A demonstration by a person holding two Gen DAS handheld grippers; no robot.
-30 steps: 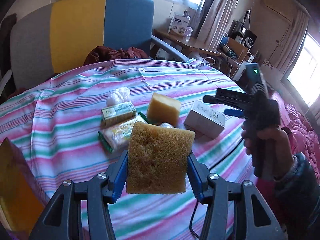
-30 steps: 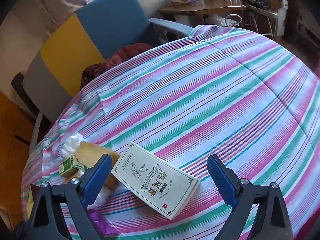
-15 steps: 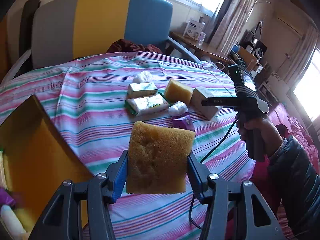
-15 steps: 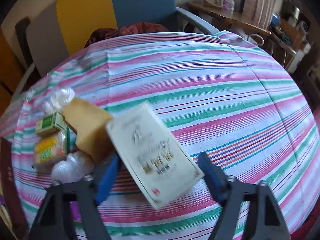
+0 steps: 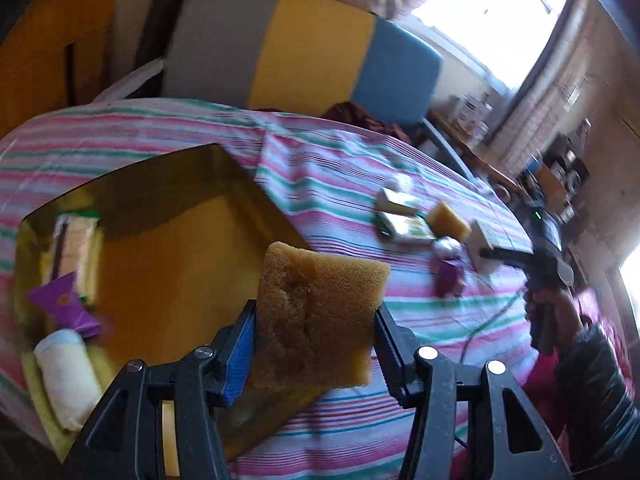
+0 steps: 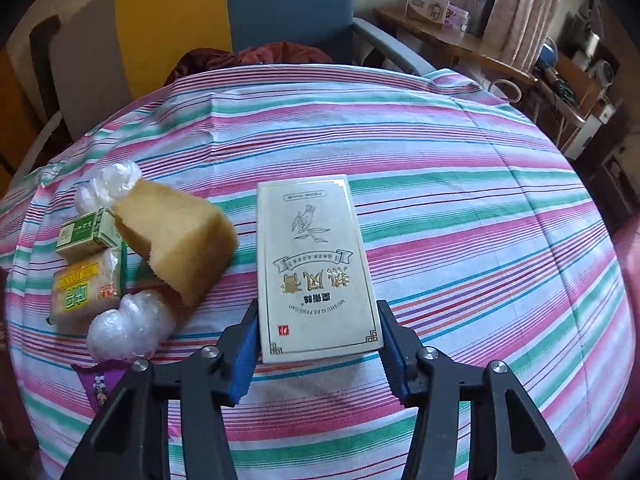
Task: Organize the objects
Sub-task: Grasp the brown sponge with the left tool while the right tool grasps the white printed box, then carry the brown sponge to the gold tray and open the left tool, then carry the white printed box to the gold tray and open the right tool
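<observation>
Striped cloth (image 6: 460, 208) over a round table, armchair (image 5: 320, 60) behind. Left gripper (image 5: 314, 344) clamped on a tan sponge (image 5: 316, 316), held in the air above the near corner of a yellow box (image 5: 168, 264). Inside the box: a purple packet (image 5: 64, 304), a white roll (image 5: 66, 376), a flat pack against the far wall. Right gripper (image 6: 318, 344) closing on a white carton (image 6: 316, 268) lying flat on the cloth, pads at its near corners; firm contact hard to tell. Just left of the carton: second sponge (image 6: 176, 236), green box (image 6: 86, 234), yellow pack (image 6: 86, 288), two clear plastic wads (image 6: 128, 326), purple wrapper (image 6: 98, 382) at the gripper's left arm. Seen from the left wrist: hand (image 5: 550, 312) in a dark sleeve gripping the right tool over the carton.
</observation>
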